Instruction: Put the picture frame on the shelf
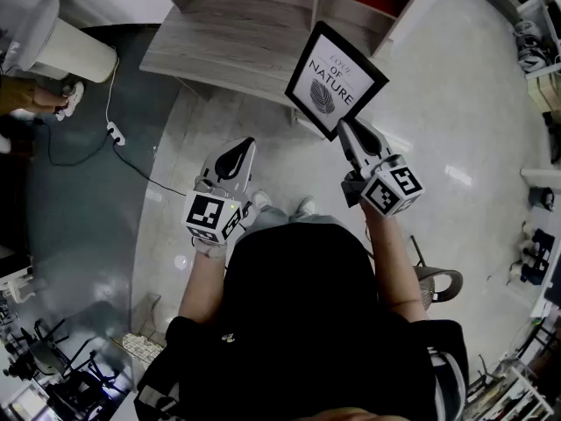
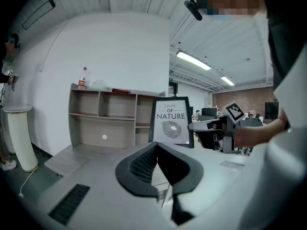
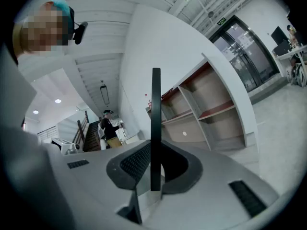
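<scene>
The right tool (image 1: 347,132) is clamped on the edge of the picture frame (image 1: 334,79), holding it up in the air near the shelf (image 1: 230,49), and the left tool (image 1: 238,152) is closed with nothing in it.

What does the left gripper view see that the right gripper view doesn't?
Only the left gripper view shows the front of the picture frame, with its words and leaf. It also shows the right gripper holding the frame's edge, and a bottle on top of the shelf. Only the right gripper view shows the frame edge-on, pinched between that gripper's own jaws, plus a person standing far off and glass doors. Both show the frame and the wooden shelf.
</scene>
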Tool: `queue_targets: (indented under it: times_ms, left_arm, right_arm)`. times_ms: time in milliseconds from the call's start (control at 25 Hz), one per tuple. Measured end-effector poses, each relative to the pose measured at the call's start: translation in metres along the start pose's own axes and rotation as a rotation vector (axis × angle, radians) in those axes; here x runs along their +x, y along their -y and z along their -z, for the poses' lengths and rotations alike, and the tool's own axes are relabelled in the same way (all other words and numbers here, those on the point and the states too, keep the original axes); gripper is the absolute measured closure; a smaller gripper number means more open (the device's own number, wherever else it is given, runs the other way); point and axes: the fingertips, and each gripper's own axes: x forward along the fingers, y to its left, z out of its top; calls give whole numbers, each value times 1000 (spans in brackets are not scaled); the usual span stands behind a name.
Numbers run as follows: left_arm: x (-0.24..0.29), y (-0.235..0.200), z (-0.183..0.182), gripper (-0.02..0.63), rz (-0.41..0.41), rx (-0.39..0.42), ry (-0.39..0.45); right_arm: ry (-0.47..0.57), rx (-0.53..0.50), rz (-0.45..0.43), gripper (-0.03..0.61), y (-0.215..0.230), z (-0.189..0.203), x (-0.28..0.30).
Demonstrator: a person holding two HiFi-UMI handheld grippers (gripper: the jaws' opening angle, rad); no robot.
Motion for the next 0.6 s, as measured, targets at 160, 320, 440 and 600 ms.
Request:
queue_targets:
  times_ms: [160, 320, 440, 600]
  left_arm:
    - [1, 2, -4, 604, -1, -9, 3]
    - [2, -2, -5, 604, 0, -15, 9]
    - [-1, -6, -3, 604, 7, -20, 13]
    - [-32, -48, 8, 604, 20, -33, 22]
  right_arm:
    - [-1, -27, -3, 525, -1, -2, -1]
    - [-13, -41, 2, 526, -4, 1, 3]
    - [-19, -54, 4, 525, -9, 5, 7]
    - [-19, -62, 25, 526, -41, 26, 38]
